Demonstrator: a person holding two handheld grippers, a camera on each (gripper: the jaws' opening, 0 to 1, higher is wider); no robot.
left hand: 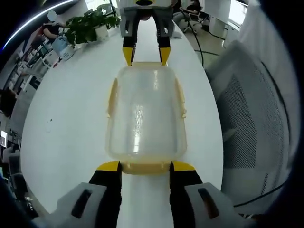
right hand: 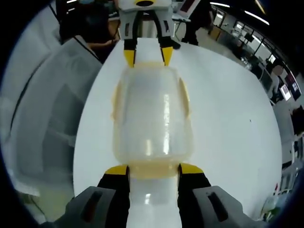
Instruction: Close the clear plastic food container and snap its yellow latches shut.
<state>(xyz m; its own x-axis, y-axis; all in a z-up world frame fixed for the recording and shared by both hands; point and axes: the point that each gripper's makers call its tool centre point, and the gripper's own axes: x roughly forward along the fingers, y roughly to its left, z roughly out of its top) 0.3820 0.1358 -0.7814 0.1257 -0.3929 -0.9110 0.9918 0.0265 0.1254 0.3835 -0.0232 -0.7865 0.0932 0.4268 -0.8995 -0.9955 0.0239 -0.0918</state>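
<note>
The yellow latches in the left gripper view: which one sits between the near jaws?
The end latch at the container's near edge; the side latches lie along its flanks.

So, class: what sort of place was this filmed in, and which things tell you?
Probably an open-plan office: a long white table, a grey mesh office chair, a green potted plant, and ceiling strip lights.

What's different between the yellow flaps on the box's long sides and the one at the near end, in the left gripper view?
The side flaps run along the long edges of the box; the end flap crosses a short edge. The side flaps stand free of any tool; the end flap lies between the tips of the left tool. All are pale yellow, on one clear box.
</note>
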